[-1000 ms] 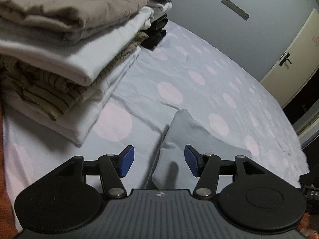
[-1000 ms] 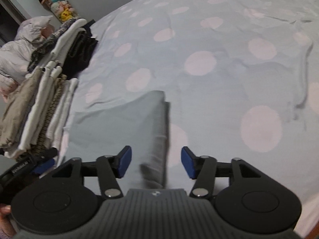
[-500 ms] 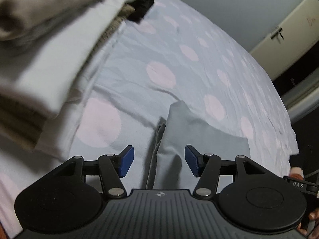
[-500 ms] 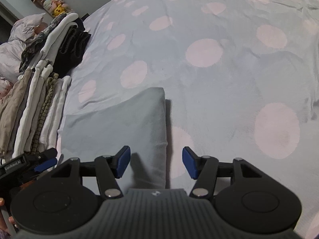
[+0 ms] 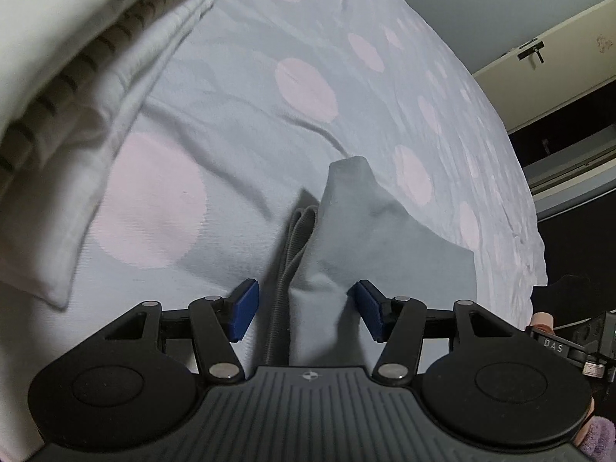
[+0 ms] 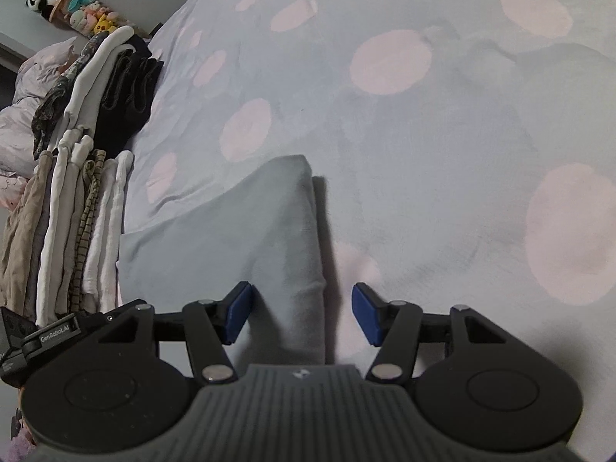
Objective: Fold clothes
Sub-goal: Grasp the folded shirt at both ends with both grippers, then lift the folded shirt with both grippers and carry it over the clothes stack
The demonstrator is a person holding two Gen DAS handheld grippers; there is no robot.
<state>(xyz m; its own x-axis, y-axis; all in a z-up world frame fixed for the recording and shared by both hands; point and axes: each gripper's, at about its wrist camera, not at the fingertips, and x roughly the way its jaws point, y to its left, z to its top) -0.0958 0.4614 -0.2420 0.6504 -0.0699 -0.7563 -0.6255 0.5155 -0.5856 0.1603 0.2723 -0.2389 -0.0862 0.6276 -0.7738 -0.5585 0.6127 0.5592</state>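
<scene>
A folded light grey garment (image 5: 365,238) lies on the dotted bed sheet (image 5: 308,84). My left gripper (image 5: 306,310) hovers low over its left, layered edge, and the jaws are closing with that edge between them; the blue pads (image 5: 244,310) do not press the cloth. In the right wrist view the same garment (image 6: 231,238) shows its right folded edge running between the jaws of my right gripper (image 6: 301,312), which is open, its pads apart from the cloth. Each view catches the other gripper at its side edge.
A tall stack of folded clothes (image 5: 77,57) stands left of the garment; in the right wrist view the stack (image 6: 77,211) has dark clothes (image 6: 131,88) and plush toys (image 6: 69,4) behind it. The sheet (image 6: 423,134) stretches away to the right. A door (image 5: 558,57) lies beyond the bed.
Both grippers have sunk and tipped down toward the grey garment, which now looks larger and reaches between the jaws. The clothes stack has slid to the upper left of the left view.
</scene>
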